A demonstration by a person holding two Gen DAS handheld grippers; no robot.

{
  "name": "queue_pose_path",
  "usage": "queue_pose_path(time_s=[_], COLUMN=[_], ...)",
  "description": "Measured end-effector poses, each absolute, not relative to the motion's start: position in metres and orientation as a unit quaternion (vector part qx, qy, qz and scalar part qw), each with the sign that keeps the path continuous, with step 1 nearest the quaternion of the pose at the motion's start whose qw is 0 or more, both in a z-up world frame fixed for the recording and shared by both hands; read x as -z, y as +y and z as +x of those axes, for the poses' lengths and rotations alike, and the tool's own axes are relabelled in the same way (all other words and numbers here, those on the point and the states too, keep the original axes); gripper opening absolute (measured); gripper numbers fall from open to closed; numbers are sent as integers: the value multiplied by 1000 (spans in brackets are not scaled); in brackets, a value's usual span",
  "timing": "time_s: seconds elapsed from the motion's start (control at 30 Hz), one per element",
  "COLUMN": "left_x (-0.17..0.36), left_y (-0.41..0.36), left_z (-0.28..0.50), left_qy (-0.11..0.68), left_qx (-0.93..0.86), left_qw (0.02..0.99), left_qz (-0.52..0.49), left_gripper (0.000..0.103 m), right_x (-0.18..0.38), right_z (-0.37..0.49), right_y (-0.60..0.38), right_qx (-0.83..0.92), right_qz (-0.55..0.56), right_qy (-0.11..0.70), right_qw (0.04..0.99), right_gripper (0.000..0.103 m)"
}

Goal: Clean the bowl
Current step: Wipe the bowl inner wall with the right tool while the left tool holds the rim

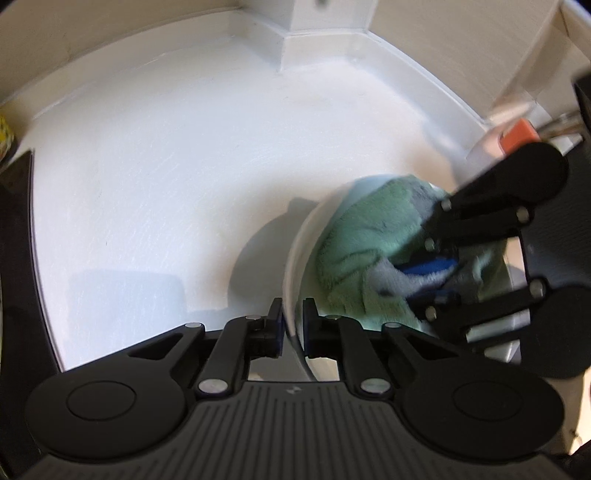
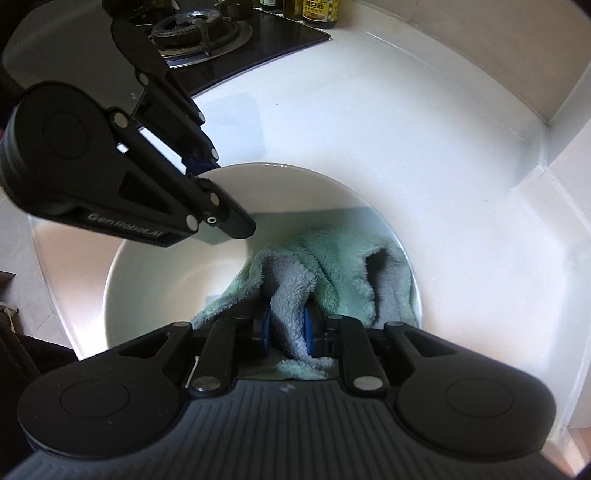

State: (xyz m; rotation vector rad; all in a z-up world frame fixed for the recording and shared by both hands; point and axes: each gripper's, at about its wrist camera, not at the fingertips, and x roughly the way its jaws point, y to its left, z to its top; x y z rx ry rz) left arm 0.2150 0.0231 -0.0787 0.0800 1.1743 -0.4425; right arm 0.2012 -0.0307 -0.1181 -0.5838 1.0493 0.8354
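A white bowl (image 2: 177,266) sits over the white countertop; it also shows in the left wrist view (image 1: 317,236), tilted. My left gripper (image 1: 292,325) is shut on the bowl's rim, one finger inside and one outside; it also shows in the right wrist view (image 2: 201,173) at the bowl's far left rim. My right gripper (image 2: 287,325) is shut on a green and grey cloth (image 2: 332,266) pressed inside the bowl. In the left wrist view the right gripper (image 1: 436,277) holds the cloth (image 1: 354,251) against the bowl's inside.
A white countertop (image 1: 147,184) with a raised back edge and a corner post (image 1: 325,40). A black gas stove (image 2: 207,33) lies at the back left, with bottles (image 2: 317,11) behind it. An orange and white object (image 1: 509,136) stands at the right.
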Motion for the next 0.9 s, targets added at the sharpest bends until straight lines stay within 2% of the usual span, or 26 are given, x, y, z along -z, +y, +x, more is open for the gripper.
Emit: queue_pose_path(time_s=[0.27, 0.4, 0.67, 0.9], left_x=[73, 73, 74, 75], left_y=[6, 1, 5, 13], left_z=[236, 242, 238, 222], left_qy=[555, 565, 562, 544], left_qx=[231, 240, 243, 214], left_qw=[794, 781, 784, 808], left_qz=[96, 116, 99, 71], left_gripper=[10, 9, 6, 5], right_x=[68, 70, 71, 68], right_z=[223, 221, 222, 226], right_y=[-62, -61, -60, -70], right_qx=[-403, -411, -412, -375], right_qz=[-265, -258, -274, -315], right_qy=[475, 481, 509, 488], right_qw=[736, 730, 704, 723], right_gripper=[15, 15, 14, 14])
